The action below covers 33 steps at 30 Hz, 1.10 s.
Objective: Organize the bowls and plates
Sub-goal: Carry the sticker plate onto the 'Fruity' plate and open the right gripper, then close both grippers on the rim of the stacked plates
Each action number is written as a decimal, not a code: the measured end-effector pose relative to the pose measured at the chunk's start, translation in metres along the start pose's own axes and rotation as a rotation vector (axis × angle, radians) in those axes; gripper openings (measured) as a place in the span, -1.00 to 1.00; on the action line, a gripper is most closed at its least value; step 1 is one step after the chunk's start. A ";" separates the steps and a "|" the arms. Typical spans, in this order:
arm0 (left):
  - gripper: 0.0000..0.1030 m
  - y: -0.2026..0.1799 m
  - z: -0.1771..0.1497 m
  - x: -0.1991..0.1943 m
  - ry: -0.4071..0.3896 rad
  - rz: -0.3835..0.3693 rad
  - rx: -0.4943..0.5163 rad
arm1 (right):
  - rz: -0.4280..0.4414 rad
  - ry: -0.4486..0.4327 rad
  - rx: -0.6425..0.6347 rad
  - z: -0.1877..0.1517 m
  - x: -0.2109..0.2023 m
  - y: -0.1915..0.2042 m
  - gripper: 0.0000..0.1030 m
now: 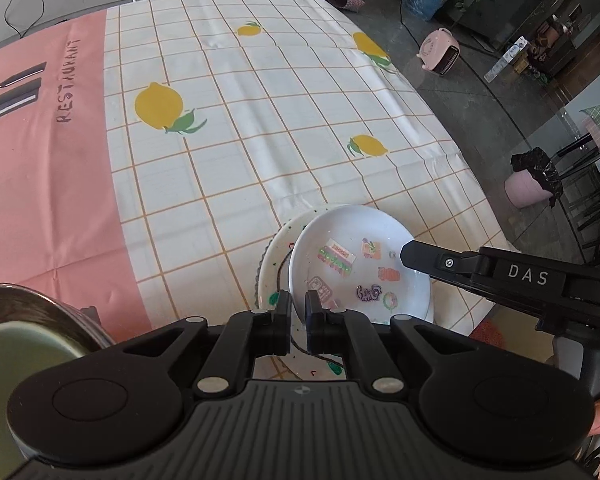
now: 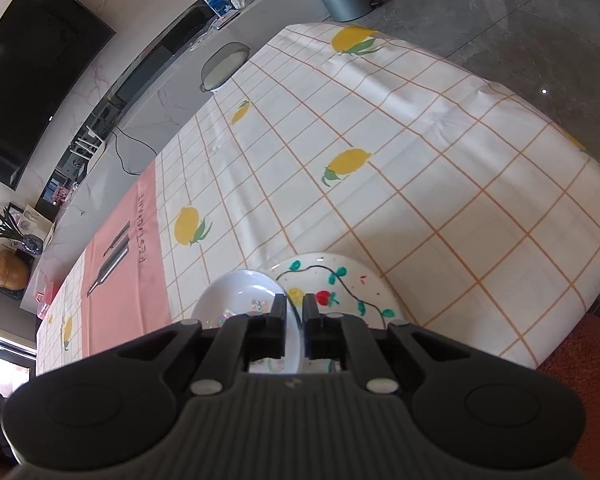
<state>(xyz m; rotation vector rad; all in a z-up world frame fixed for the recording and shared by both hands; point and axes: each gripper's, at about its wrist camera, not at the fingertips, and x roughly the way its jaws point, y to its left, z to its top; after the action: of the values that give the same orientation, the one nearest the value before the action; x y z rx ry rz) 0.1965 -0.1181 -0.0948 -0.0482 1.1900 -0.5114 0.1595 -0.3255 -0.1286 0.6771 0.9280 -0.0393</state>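
A white bowl with cartoon stickers sits tilted on a white plate painted with a green vine and fruit. My left gripper is shut on the bowl's near rim. My right gripper is shut on the bowl's rim from the other side, with the bowl to its left and the vine plate to its right. One right finger reaches over the bowl in the left wrist view.
The table carries a white checked cloth with lemons and a pink section. A metal bowl holding a pale green dish is at the near left. The table's right edge drops to the floor.
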 end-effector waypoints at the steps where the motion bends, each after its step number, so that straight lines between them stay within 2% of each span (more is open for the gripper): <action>1: -0.86 -0.003 -0.001 0.004 0.007 0.007 0.007 | -0.008 0.002 0.000 0.000 0.001 -0.003 -0.89; 8: -0.84 -0.017 -0.004 0.024 0.031 0.074 0.062 | -0.043 0.019 -0.006 -0.001 0.013 -0.017 -0.88; 14: -0.81 -0.024 -0.001 0.027 0.031 0.118 0.116 | -0.037 0.029 -0.003 0.000 0.022 -0.022 -0.88; 23: -0.77 -0.025 -0.004 0.025 0.041 0.118 0.136 | -0.043 0.035 0.004 -0.001 0.018 -0.023 -0.83; 26: -0.62 -0.024 -0.005 0.022 0.027 0.124 0.129 | -0.048 0.034 0.002 -0.003 0.016 -0.023 -0.78; 28: -0.42 -0.023 -0.006 0.017 0.009 0.132 0.122 | -0.047 0.024 0.002 -0.002 0.013 -0.022 -0.60; 30: -0.30 -0.022 -0.007 0.010 -0.014 0.134 0.116 | -0.043 0.011 0.005 -0.001 0.008 -0.021 -0.38; 33: -0.09 -0.018 -0.008 0.001 -0.058 0.129 0.101 | -0.029 -0.010 0.014 0.000 0.000 -0.020 -0.24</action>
<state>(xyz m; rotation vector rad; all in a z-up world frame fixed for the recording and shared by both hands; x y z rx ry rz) 0.1831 -0.1328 -0.0934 0.0992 1.1017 -0.4527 0.1532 -0.3412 -0.1388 0.6758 0.9285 -0.0746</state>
